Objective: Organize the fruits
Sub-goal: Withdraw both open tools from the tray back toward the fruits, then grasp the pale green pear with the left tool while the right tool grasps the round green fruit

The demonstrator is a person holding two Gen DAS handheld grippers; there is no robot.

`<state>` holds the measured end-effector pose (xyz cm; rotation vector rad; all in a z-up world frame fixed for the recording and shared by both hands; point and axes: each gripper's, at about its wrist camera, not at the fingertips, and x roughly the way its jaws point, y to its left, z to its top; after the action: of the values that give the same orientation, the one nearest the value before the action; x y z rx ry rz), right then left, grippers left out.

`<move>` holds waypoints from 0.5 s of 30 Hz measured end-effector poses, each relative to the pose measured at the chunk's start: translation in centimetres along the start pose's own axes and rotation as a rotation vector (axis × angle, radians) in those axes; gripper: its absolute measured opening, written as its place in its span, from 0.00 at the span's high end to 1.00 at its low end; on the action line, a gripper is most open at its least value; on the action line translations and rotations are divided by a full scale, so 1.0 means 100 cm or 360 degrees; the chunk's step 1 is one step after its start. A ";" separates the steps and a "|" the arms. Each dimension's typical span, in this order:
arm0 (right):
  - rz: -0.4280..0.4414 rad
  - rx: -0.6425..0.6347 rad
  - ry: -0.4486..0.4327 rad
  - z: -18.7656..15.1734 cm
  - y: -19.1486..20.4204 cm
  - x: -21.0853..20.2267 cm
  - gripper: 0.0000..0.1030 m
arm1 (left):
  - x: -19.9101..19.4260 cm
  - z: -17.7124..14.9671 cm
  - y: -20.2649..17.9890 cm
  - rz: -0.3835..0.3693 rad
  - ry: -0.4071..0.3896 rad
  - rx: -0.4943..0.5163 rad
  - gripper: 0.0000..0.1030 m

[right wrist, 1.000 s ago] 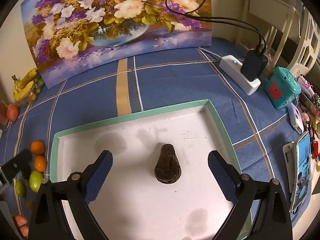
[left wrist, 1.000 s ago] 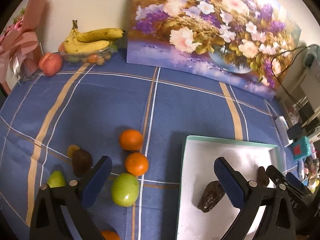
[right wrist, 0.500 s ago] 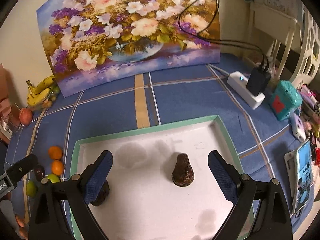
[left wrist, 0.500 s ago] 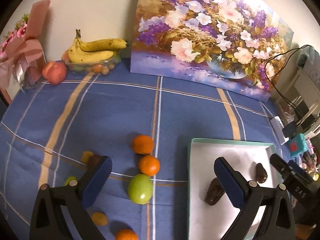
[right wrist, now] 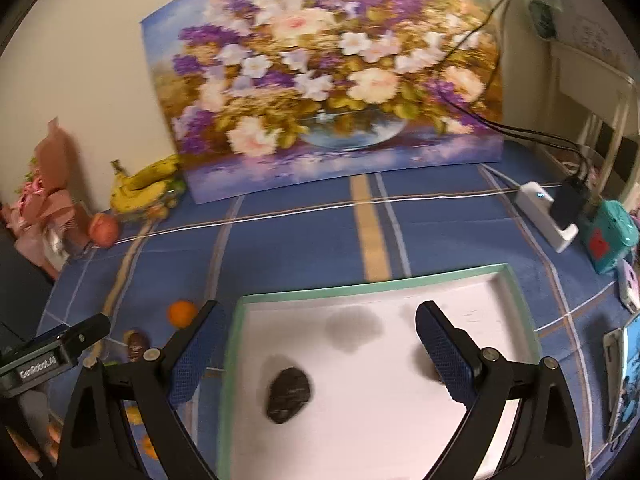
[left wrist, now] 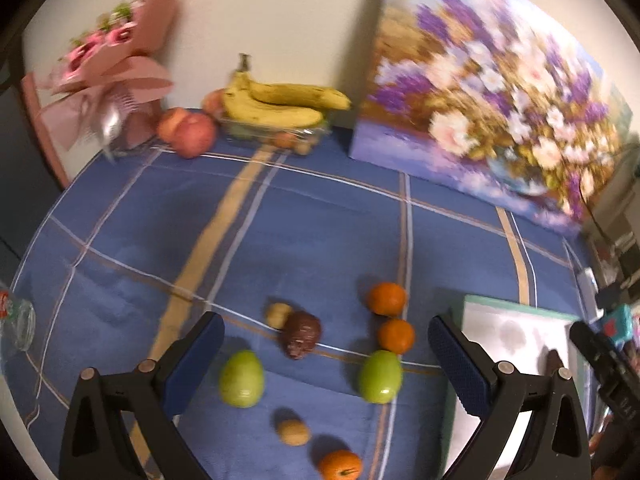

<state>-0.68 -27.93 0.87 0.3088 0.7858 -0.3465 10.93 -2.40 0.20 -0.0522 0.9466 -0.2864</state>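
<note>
Loose fruit lies on the blue checked cloth in the left wrist view: a dark avocado (left wrist: 301, 334), two green apples (left wrist: 241, 378) (left wrist: 380, 376), three oranges (left wrist: 386, 299) (left wrist: 396, 335) (left wrist: 340, 465) and two small tan fruits (left wrist: 279, 314) (left wrist: 294, 432). My left gripper (left wrist: 324, 356) hangs open above them, holding nothing. In the right wrist view a white tray (right wrist: 360, 294) with a green rim holds a dark avocado (right wrist: 289, 394); a second dark fruit (right wrist: 427, 364) is half hidden behind my right finger. My right gripper (right wrist: 318, 350) is open over the tray.
A flower painting (right wrist: 328, 92) leans on the back wall. Bananas (left wrist: 284, 106), a red apple (left wrist: 187, 132) and a pink bouquet (left wrist: 108, 80) sit at the back left. A power strip (right wrist: 546, 216), a teal box (right wrist: 606, 236) and a phone (right wrist: 628, 376) lie at the right.
My left gripper swung left, away from the tray, and now faces the loose fruit. My right gripper drew back and shifted left; both avocados in the tray now show.
</note>
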 end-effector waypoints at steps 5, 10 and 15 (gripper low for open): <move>0.0102 -0.0063 0.0019 -0.002 0.028 -0.003 0.07 | -0.015 0.001 0.035 -0.0005 -0.0030 -0.0123 0.00; 0.0192 -0.0145 0.0039 -0.007 0.062 -0.004 0.07 | -0.026 0.001 0.060 -0.0021 -0.0043 -0.0225 0.00; 0.0277 -0.0204 0.0095 -0.016 0.095 0.001 0.15 | -0.036 0.001 0.087 -0.0043 -0.0037 -0.0350 0.00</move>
<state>2.29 -18.73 1.04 0.2654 0.8295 -0.1233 10.89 6.93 1.66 -0.2699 0.9521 -0.2052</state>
